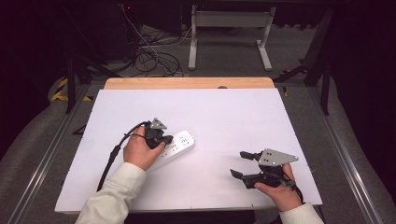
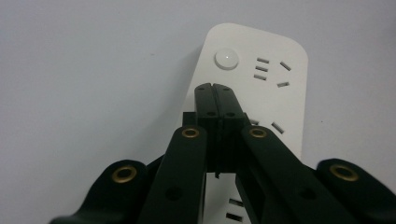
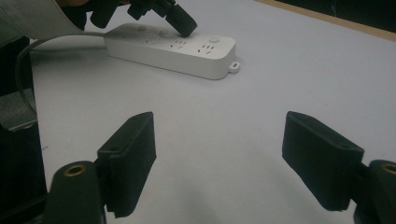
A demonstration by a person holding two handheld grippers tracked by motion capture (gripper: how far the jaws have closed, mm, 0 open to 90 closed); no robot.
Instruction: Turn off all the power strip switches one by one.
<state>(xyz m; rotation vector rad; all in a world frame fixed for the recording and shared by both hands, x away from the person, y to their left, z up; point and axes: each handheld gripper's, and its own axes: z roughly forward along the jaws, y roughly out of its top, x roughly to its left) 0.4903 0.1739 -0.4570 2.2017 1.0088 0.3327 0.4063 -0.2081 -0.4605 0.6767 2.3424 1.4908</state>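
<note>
White power strip (image 1: 175, 148) lies flat on the white surface (image 1: 224, 116), left of centre, round switch button (image 2: 226, 59) at its far end. Left gripper (image 2: 215, 88): jaws pressed fully together, nothing between them, tips down on the strip's top face just short of the button. Judgement: the button press looks not yet made; tips need to go slightly forward. Right gripper (image 3: 219, 163): jaws wide apart, empty, well clear of the strip, idle.
</note>
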